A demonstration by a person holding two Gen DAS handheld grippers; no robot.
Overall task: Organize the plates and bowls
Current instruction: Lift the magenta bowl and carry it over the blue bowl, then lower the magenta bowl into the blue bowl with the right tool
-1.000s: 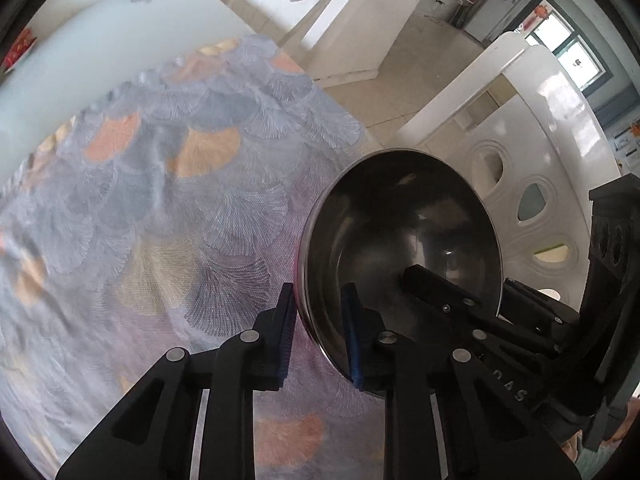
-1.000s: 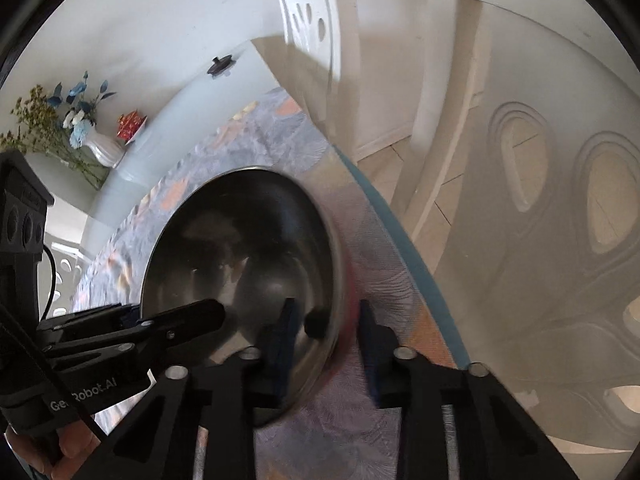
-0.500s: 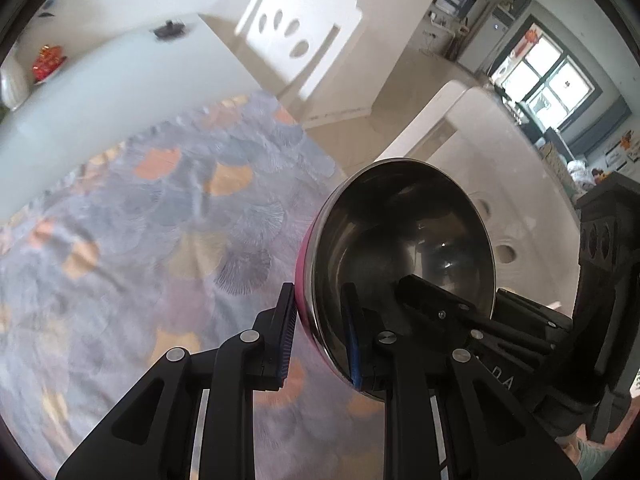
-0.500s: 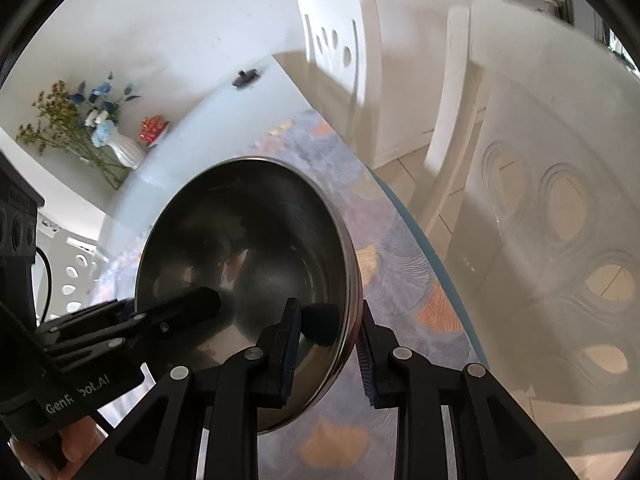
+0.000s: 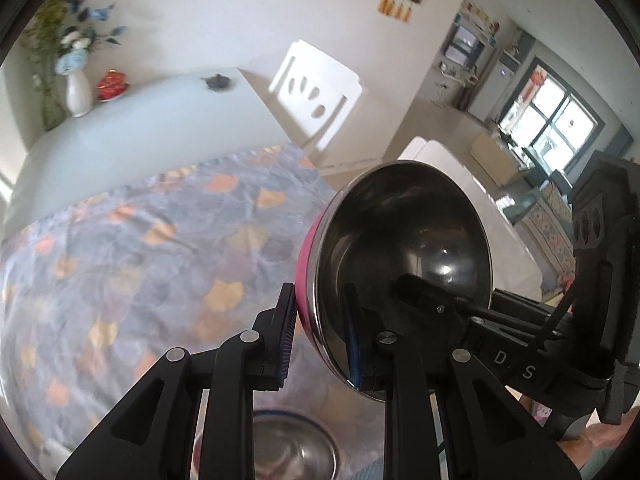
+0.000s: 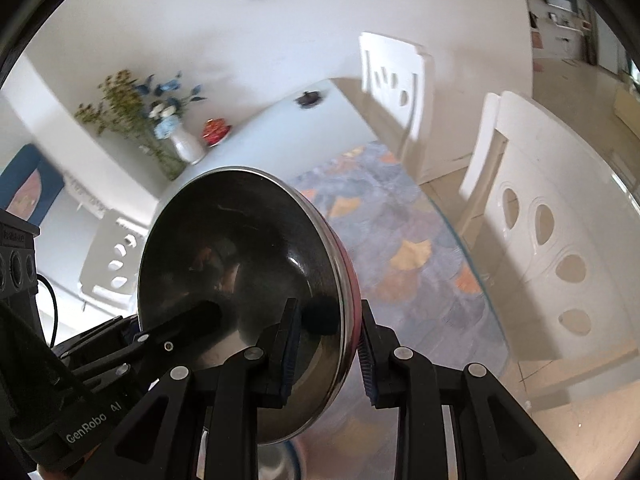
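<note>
Two grippers, one bowl. Left gripper [image 5: 318,336] pinching the rim of the steel bowl [image 5: 404,248] with the pink outside, one pad against the pink wall, the other inside against the shiny metal. Right gripper [image 6: 328,354] clamped on the opposite rim of the same bowl [image 6: 240,276], same deal: one finger in, one finger out, jaws nearly together with just the bowl's thin wall between them.

Bowl held up in the air, well clear of the table, tipped on edge so the dark reflective inside faces each camera.

Below, a second steel bowl [image 5: 294,448] sitting on the tablecloth [image 5: 132,264], partly hidden behind the left gripper's fingers; only a sliver of it showing in the right view, too. Cloth grey-blue with orange fan shapes, a bit blurry.

Farther back on the bare pale table [image 5: 152,120]: white vase with blue flowers [image 6: 184,144], small red dish [image 6: 216,132], some little dark object [image 5: 218,82], too blurred to identify. White chairs with oval cut-outs along the table's side [image 6: 560,240], another at the far end [image 5: 320,88]. Framed pictures on the wall, window off to the far right in the left view.
</note>
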